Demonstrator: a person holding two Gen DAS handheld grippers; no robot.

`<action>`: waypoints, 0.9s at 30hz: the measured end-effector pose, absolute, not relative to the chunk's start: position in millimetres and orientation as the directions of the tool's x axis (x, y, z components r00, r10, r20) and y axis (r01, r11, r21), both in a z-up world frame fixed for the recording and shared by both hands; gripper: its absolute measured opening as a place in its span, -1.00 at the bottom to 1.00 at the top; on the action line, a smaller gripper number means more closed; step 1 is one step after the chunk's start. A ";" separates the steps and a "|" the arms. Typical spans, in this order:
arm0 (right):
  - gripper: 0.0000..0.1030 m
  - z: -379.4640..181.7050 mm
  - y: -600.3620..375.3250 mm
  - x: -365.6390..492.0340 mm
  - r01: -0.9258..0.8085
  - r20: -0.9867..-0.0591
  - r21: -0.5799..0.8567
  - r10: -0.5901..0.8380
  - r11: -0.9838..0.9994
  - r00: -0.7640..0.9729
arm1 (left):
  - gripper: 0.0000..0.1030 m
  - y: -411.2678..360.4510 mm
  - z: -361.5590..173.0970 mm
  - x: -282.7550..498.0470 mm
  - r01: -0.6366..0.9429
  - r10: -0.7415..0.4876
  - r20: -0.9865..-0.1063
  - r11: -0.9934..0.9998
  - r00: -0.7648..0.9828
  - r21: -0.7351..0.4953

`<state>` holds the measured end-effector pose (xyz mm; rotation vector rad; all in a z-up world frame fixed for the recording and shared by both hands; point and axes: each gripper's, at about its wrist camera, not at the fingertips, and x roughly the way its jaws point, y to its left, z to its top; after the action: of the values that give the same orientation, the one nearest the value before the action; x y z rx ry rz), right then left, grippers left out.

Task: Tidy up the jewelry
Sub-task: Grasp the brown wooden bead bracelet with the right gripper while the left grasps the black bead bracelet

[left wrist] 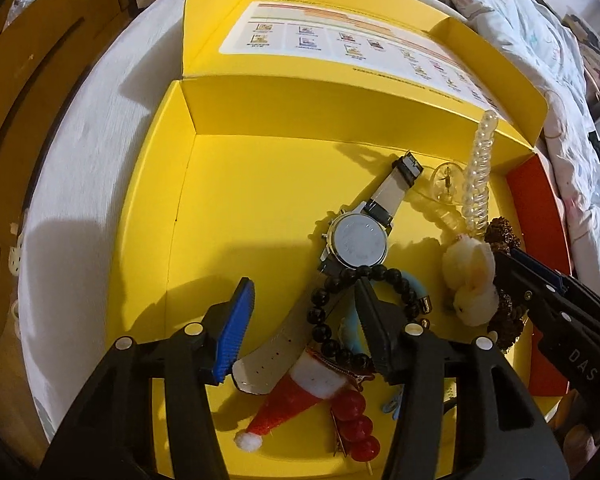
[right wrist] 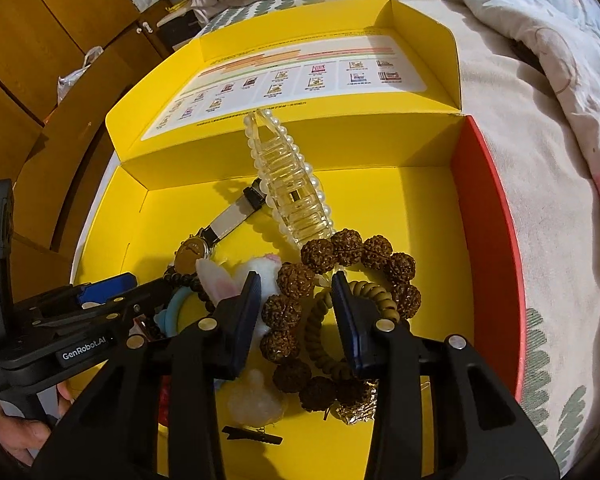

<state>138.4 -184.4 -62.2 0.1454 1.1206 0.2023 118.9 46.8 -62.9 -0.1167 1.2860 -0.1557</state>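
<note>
1. Left wrist view: left gripper [left wrist: 300, 316] hangs over the yellow box [left wrist: 228, 200] on the bed [left wrist: 84, 128]; its jaws straddle the black bead bracelet [left wrist: 340, 320] and watch [left wrist: 356, 240] strap, not pressing either.
2. Right wrist view: right gripper [right wrist: 294, 312] has its jaws around the brown bead bracelet [right wrist: 340, 264], gaps visible both sides; hair claw [right wrist: 292, 188] beyond.

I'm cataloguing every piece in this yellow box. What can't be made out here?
- Left wrist view: watch lies face-down, dial hidden; part of black bead bracelet is behind a finger of the left gripper.
- Right wrist view: brown seed bracelet and coil hair tie are partly covered by the right gripper.
- Lid print: too small.
</note>
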 end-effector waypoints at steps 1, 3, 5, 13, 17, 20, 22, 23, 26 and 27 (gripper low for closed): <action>-0.29 -61.9 -183.6 138.2 -0.088 -0.877 0.216 0.233 0.972 0.420 | -0.04 46.8 -62.2 119.7 0.051 -0.180 -0.944 0.984 0.275 -0.173; -0.29 -61.5 -183.2 137.7 -0.090 -0.877 0.213 0.231 0.973 0.421 | -0.14 45.6 -61.7 120.3 0.050 -0.180 -0.944 0.984 0.275 -0.173; -0.29 -61.5 -183.6 137.6 -0.089 -0.877 0.214 0.232 0.973 0.421 | -0.21 47.3 -60.8 120.7 0.046 -0.186 -0.943 0.982 0.274 -0.180; -0.35 -61.6 -184.4 138.2 -0.086 -0.880 0.209 0.225 0.974 0.419 | -0.41 47.3 -59.4 115.7 0.048 -0.198 -0.939 0.980 0.280 -0.192; -0.35 -62.1 -184.3 138.0 -0.088 -0.882 0.206 0.224 0.975 0.415 | -0.42 38.4 -57.0 114.8 0.094 -0.204 -0.939 0.978 0.277 -0.185; -0.37 -61.1 -183.3 136.9 -0.086 -0.884 0.193 0.212 0.977 0.417 | -0.42 39.8 -63.8 117.2 0.082 -0.202 -0.947 0.979 0.248 -0.188; -0.47 -60.6 -181.9 136.7 -0.088 -0.883 0.192 0.212 0.977 0.418 | -0.42 43.3 -65.4 118.7 0.070 -0.207 -0.948 0.978 0.242 -0.196; -0.50 -60.6 -181.1 136.4 -0.090 -0.884 0.192 0.212 0.977 0.417 | -0.43 43.7 -65.4 118.7 0.068 -0.207 -0.949 0.978 0.238 -0.196; -0.55 -60.4 -179.0 134.8 -0.096 -0.884 0.178 0.202 0.979 0.422 | -0.61 46.9 -66.0 118.1 0.065 -0.218 -0.948 0.976 0.230 -0.209; -0.55 -60.8 -179.1 134.5 -0.097 -0.884 0.176 0.200 0.980 0.422 | -0.64 47.1 -67.1 118.4 0.065 -0.223 -0.948 0.975 0.225 -0.214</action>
<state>134.5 -179.1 -60.8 0.1029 1.1207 0.1863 118.4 47.1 -67.1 -0.1386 1.3301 -0.1998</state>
